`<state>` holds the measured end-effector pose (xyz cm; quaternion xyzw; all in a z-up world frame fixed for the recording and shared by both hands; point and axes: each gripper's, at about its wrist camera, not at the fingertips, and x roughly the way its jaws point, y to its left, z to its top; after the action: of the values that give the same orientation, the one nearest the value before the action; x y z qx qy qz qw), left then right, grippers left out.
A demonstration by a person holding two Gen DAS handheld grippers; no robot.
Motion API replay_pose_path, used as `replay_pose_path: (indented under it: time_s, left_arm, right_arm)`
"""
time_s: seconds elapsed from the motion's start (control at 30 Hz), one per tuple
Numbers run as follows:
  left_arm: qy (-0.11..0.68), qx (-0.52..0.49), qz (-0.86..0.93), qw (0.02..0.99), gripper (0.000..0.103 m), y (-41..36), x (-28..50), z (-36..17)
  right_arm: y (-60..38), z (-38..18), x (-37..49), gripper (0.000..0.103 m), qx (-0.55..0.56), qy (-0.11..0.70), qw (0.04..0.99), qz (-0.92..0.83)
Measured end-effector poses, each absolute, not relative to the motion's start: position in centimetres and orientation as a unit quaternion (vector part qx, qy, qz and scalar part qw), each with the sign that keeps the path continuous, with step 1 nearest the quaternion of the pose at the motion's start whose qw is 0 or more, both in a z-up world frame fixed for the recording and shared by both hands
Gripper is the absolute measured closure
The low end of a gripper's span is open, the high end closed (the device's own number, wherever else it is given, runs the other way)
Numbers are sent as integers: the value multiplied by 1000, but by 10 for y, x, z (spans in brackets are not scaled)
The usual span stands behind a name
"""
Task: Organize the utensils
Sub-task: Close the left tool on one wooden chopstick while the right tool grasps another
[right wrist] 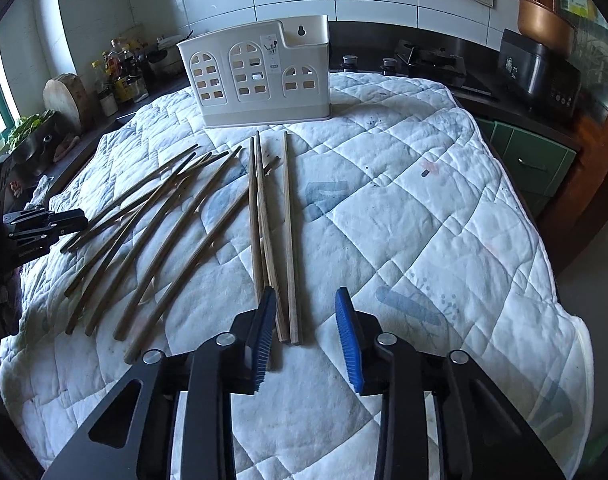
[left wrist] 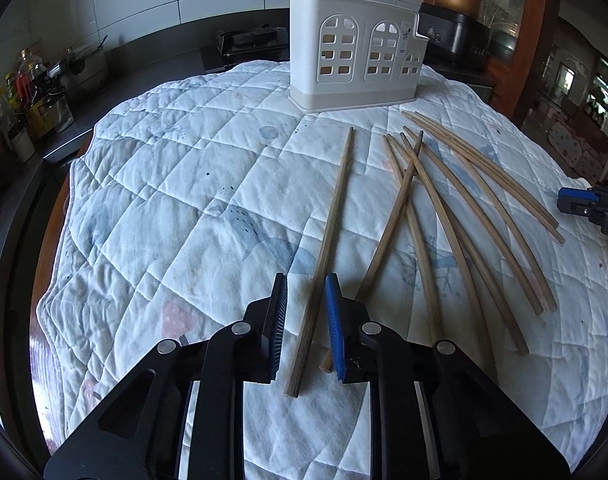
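Several wooden chopsticks (left wrist: 456,216) lie loose on a white quilted cloth (left wrist: 184,184). A white utensil holder (left wrist: 356,52) with arched cut-outs stands upright at the far side; it also shows in the right wrist view (right wrist: 260,76). My left gripper (left wrist: 306,284) is open, its jaws on either side of the near end of one lone chopstick (left wrist: 328,240), which lies on the cloth. My right gripper (right wrist: 306,296) is open and empty, with the near ends of three chopsticks (right wrist: 274,236) between its jaws. The left gripper also shows at the left edge of the right wrist view (right wrist: 64,220).
The cloth covers a round table (left wrist: 52,216). Behind it runs a dark kitchen counter with bottles (left wrist: 28,96), a stove (right wrist: 428,60), a black appliance (right wrist: 540,76) and a wooden chopping block (right wrist: 66,96). A wooden cabinet (left wrist: 536,28) stands at the back right.
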<state>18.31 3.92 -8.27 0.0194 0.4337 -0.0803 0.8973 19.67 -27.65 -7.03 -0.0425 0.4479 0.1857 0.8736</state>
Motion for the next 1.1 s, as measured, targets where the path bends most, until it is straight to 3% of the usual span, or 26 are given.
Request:
replay_pose_path:
  time_s: [0.4, 0.9, 1.1]
  left_arm:
    - [442, 18, -82, 893, 84, 42, 193, -86]
    - [446, 7, -100, 890, 84, 39, 195, -93]
    - [439, 20, -87, 894, 94, 34, 191, -90]
  right_arm:
    - [-262, -84, 209, 91, -70, 462, 863, 195]
    - [-257, -91, 214, 91, -79, 462, 862, 195]
    - [-258, -89, 207, 95, -72, 457, 865, 192]
